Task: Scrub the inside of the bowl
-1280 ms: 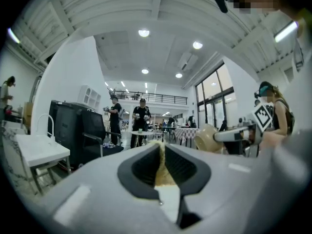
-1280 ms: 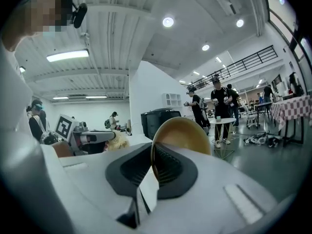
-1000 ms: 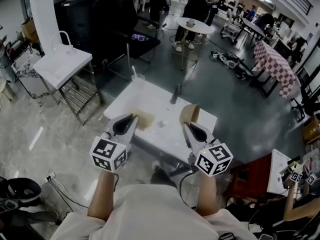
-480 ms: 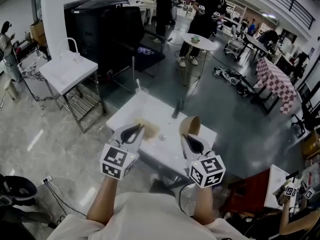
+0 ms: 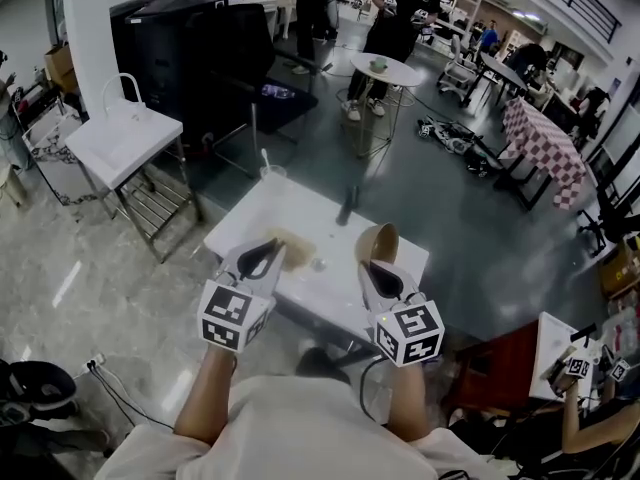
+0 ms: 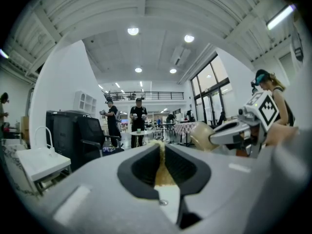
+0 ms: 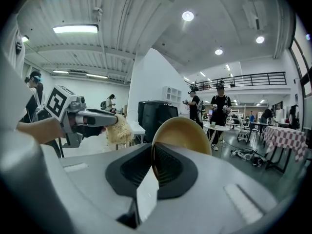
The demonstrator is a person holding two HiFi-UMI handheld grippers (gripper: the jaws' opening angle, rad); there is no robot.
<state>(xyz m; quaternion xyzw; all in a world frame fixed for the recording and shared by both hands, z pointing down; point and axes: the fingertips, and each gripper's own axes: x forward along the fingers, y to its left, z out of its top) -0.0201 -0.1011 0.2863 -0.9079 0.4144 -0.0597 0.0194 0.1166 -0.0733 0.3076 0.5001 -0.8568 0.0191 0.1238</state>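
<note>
Bowl (image 5: 380, 238), empty, is clamped at its rim by right claw (image 5: 372, 264); left claw (image 5: 268, 250) pinches scrubber (image 5: 292, 240).

Slight roll of the bowl (image 5: 378, 240)

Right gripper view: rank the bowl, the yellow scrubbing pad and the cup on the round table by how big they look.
1. bowl: largest, though it sits right at the camera, which inflates it.
2. scrubbing pad: clearly smaller.
3. cup on the round table: tiny, being far off.
</note>
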